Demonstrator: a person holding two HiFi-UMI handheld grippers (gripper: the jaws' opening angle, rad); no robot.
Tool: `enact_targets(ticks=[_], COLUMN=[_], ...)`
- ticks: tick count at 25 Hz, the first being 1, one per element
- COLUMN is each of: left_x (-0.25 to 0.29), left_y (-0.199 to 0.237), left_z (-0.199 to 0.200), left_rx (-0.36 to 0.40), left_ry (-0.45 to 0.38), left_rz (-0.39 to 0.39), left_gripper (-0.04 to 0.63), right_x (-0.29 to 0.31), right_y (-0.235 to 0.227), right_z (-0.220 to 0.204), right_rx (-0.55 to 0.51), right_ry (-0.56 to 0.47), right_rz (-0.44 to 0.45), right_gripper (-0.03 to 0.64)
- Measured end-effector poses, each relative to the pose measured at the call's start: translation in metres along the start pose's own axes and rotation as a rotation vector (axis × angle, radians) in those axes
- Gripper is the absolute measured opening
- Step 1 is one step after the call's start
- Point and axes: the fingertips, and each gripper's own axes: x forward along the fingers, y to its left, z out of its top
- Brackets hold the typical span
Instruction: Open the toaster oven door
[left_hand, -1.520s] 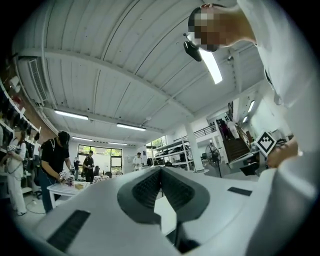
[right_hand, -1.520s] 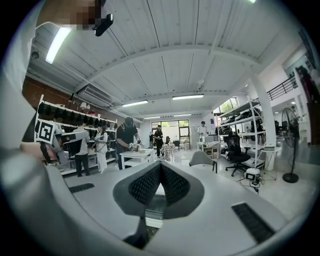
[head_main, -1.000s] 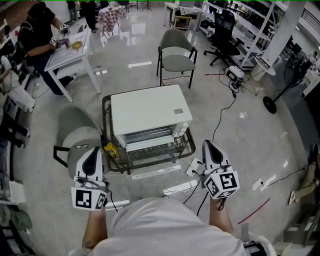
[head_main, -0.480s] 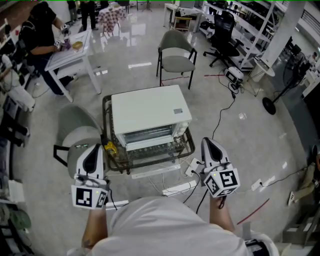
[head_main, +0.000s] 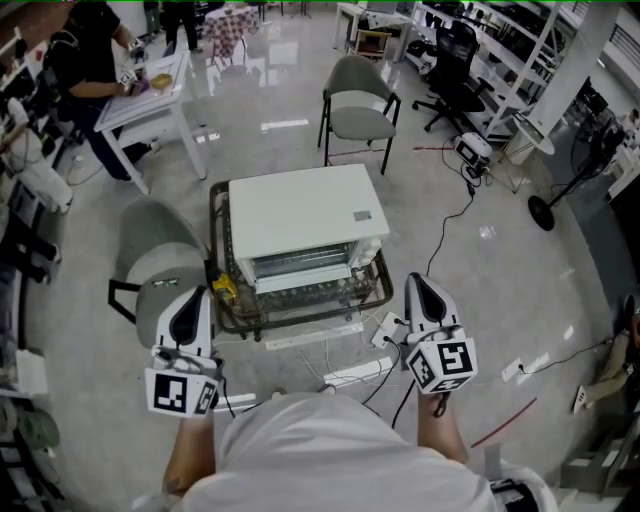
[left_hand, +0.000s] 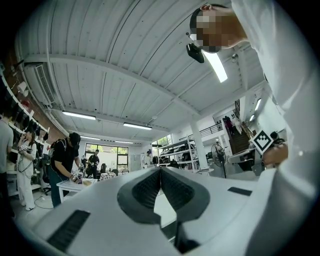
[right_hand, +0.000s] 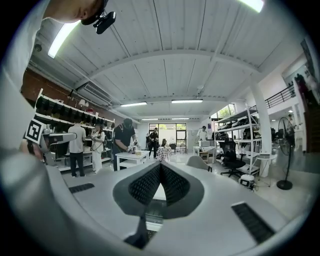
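With my left gripper and right gripper both clenched on nothing, the white boxy metal toaster oven sits on its black wire cart ahead between them, its glass door facing me, long edge side to side, my right seemingly nearer.

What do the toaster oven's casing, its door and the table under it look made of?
Toaster oven casing: probably painted sheet metal; flat, matte white panels. Door: apparently glass; rack bars show through. Table: thin dark frame, likely metal; its top is unclear.
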Motion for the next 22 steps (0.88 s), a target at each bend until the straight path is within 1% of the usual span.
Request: enact_targets(ticks=[4, 11, 15, 22], left_x=[-0.005, -0.002, -0.006, -0.007], left_y=[0.002, -0.007, -0.007, -0.005], left_z=[-0.004, -0.006, -0.01, -0.01], left_rx=[-0.015, -0.026, -0.041, -0.042], left_ry=[0.013, 0.003, 0.012, 0.021], left_rz=[0.005, -0.019, -0.013, -0.008], left_gripper=[0.018, 0.018, 0.018, 0.018], right_x=[-0.005, -0.013, -0.015, -0.013], right_y=[0.002, -0.003, -0.001, 0.0], right_z=[0.003, 0.002, 0.002, 0.004], right_rx=[-0.011, -0.025, -0.034, -0.04], right_ry=[-0.003, 0.009, 0.008, 0.012], right_rz=[-0.01, -0.034, -0.033, -0.033], right_gripper=[0.021, 0.021, 0.021, 0.021])
